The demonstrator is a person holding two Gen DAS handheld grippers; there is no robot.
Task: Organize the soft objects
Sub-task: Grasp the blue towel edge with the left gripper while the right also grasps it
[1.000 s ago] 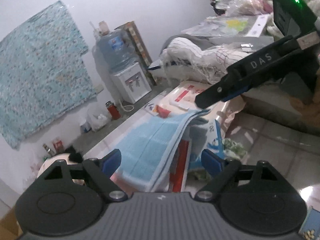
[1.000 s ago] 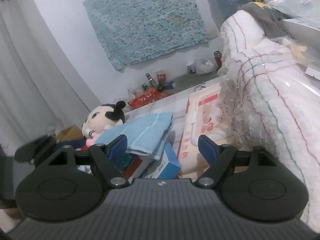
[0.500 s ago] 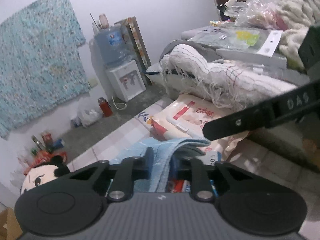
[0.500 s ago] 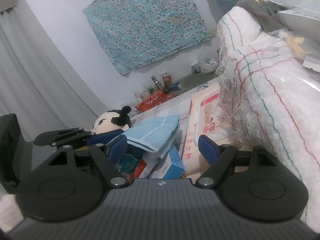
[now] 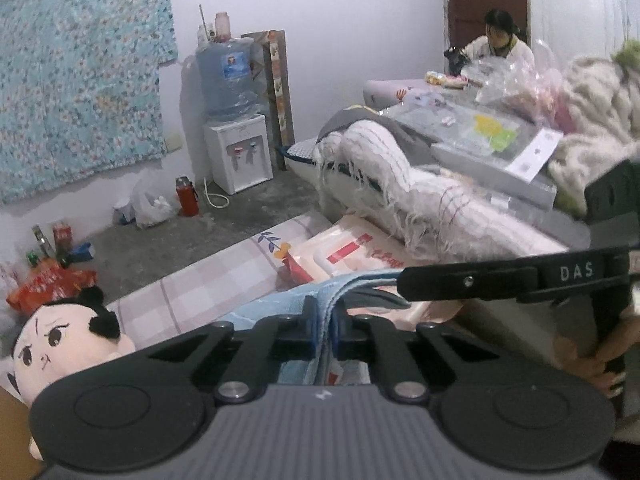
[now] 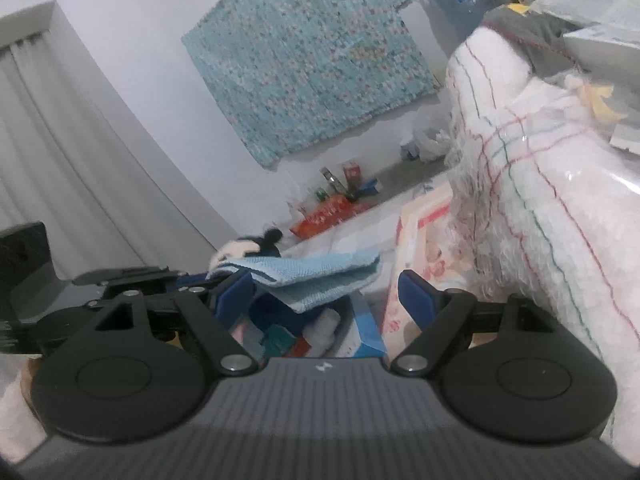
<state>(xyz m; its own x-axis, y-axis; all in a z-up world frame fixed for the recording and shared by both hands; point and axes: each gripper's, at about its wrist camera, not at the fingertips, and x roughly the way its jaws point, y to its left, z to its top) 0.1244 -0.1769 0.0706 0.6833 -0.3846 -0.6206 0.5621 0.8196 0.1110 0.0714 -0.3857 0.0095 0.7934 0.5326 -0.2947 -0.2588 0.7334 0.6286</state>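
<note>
left wrist: close, facing wall | right wrist: likewise, probably | shared: blue towel (image 5: 280, 304)

L gripper (image 5: 325, 322) clamped on folded light-blue towel (image 5: 276, 304). R gripper finger (image 5: 472, 282) just above towel. Plush doll (image 5: 60, 344) at lower left; water dispenser (image 5: 236, 128) by wall.

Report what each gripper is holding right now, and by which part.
The left gripper is shut on the blue towel, pinching its folded edge at one end. The right gripper is open and holds nothing; the towel only hangs in front of it.
</note>
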